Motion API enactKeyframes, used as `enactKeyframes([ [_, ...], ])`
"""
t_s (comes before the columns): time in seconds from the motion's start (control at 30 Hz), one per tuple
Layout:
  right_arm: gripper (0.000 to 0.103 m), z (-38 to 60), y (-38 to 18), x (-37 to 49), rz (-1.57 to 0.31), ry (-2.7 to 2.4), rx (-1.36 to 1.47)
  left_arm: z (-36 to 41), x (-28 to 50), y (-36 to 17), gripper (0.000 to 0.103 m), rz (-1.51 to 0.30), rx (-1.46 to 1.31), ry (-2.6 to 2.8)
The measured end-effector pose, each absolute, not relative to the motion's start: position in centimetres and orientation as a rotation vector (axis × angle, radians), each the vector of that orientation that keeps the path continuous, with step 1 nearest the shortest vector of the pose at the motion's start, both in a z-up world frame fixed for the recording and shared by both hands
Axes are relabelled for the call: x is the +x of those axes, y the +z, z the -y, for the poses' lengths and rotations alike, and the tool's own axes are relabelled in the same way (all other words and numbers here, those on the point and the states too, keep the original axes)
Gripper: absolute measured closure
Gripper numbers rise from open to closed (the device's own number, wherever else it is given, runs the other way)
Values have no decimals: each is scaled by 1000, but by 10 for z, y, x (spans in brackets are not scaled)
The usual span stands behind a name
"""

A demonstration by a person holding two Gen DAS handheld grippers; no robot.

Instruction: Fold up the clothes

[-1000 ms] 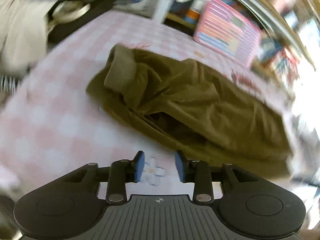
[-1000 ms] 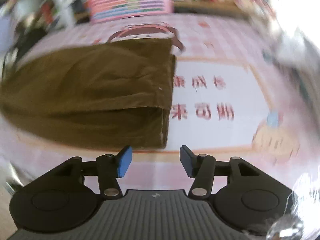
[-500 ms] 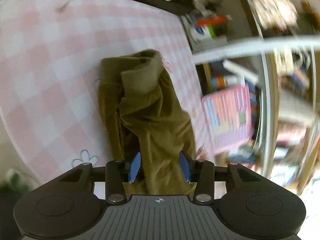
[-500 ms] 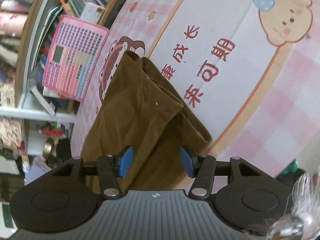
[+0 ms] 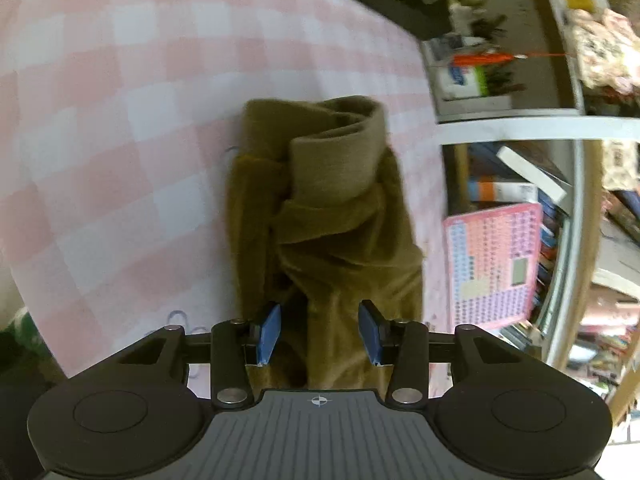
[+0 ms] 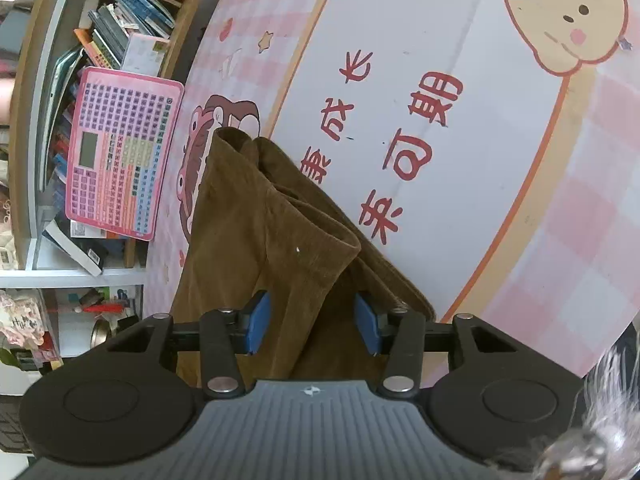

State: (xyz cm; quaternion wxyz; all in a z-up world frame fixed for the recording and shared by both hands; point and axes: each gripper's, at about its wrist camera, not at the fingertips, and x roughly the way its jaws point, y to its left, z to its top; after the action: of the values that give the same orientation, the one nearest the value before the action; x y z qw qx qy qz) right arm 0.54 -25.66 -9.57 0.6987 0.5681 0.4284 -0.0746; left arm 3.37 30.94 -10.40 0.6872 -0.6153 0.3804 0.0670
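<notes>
An olive-brown pair of trousers (image 5: 328, 216) lies folded lengthwise on the pink checked table cover (image 5: 100, 128). In the left wrist view its waistband end is rumpled and curled at the far end. My left gripper (image 5: 319, 333) is open, its blue pads (image 5: 269, 330) either side of a fold of the cloth. In the right wrist view the trousers (image 6: 264, 240) show their leg-hem end on the cartoon-printed mat (image 6: 460, 140). My right gripper (image 6: 313, 330) is open, with a raised fold of the leg cloth between its jaws.
A pink chart board (image 6: 120, 152) leans against a bookshelf (image 6: 100, 20) beside the table; it also shows in the left wrist view (image 5: 492, 268). Shelves with clutter (image 5: 520, 60) stand past the table edge.
Both grippers have swung round and dropped from beside the trousers onto them. Each now has cloth between its open jaws. The trousers look more bunched at the waistband.
</notes>
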Motion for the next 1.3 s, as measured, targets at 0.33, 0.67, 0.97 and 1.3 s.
enactKeyframes([
  [0.33, 70, 262, -96, 5, -916, -189, 1294, -320, 40, -95, 62, -773, -1390, 180],
  [0.67, 72, 254, -101, 12, -944, -177, 1291, -286, 59, -62, 65, -791, -986, 32],
  [0.97, 88, 254, -104, 13, -955, -184, 1288, -318, 51, -93, 65, -764, -1175, 168],
  [1.3, 99, 254, 2, 59, -662, 42, 1102, -314, 120, -22, 100, -591, -1018, -81],
])
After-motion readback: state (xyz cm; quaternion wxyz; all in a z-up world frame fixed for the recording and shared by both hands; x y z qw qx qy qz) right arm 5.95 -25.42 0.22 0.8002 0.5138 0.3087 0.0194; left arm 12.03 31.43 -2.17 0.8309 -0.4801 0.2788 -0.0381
